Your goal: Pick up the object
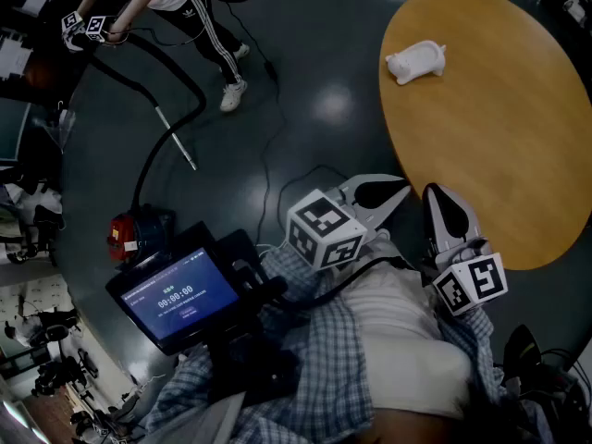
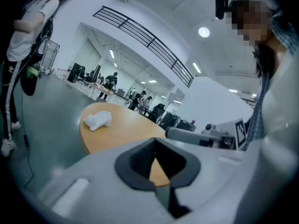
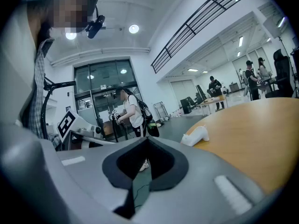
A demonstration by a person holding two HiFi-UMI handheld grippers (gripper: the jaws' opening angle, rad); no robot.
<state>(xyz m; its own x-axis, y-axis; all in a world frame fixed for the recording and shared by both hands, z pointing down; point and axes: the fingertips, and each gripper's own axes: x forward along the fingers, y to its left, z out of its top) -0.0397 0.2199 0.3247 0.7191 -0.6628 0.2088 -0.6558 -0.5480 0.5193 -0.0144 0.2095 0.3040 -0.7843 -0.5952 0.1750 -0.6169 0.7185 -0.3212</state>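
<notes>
Head view | left tool [image 1: 393,191], right tool [image 1: 437,202] closed, empty | white toy animal [image 1: 415,62] far | risk: unopened tools shove it

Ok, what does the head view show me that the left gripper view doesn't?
Only the head view: the lit screen, and the red vacuum on the floor. Only the left gripper view: ceiling lights, the railing, people at far desks. Both: the table with the white object lying on it, untouched, plus the left gripper and right gripper, each shut and empty.
</notes>
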